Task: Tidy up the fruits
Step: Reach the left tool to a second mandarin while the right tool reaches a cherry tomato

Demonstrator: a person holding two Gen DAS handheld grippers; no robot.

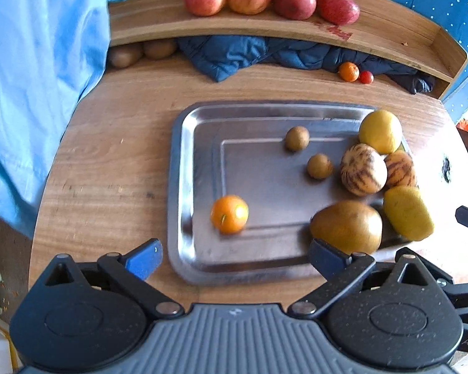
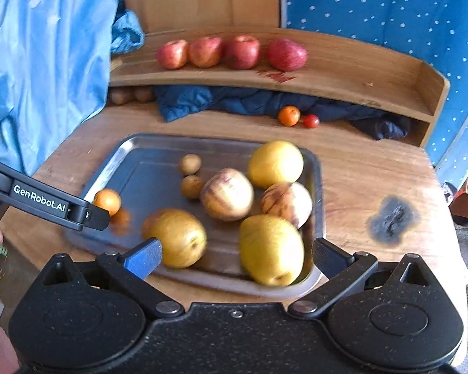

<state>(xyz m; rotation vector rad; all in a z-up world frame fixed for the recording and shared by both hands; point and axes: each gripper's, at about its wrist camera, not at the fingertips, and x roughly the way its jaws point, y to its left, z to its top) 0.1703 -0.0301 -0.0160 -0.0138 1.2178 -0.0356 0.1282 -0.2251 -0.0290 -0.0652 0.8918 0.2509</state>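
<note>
1. Done, as I judge it: four red apples (image 1: 270, 0) stand in a row on the wooden shelf (image 1: 390, 46) at the back, side by side and touching or nearly so. Under the shelf, at its left end, two brown fruits (image 1: 140, 53) sit together on the bench (image 1: 109, 155). Further right, a small orange (image 1: 348, 71) and a cherry tomato (image 1: 366, 77) lie just beside each other against a dark blue jacket (image 1: 234, 53)
2. Left to do: the metal tray (image 1: 184, 187) is far from cleared. It holds a loose orange (image 1: 229, 214) near its left side, two small brown fruits (image 1: 297, 138) mid-tray, and a cluster on its right: two yellow pears (image 2: 275, 164), two striped melons (image 2: 227, 194) and a large brown pear (image 2: 179, 237). I rate the task as less than half done
3. My left gripper (image 1: 234, 258) has its jaws spread wide and holds nothing. It hangs over the tray's near edge; the right blue pad (image 1: 326, 260) overlaps the brown pear in view, but I cannot tell whether it touches
4. My right gripper (image 2: 237, 257) is also wide open and empty. The nearer yellow pear (image 2: 271, 249) lies between its jaws; contact is not confirmed. Both views are blurred at the fruit
</note>
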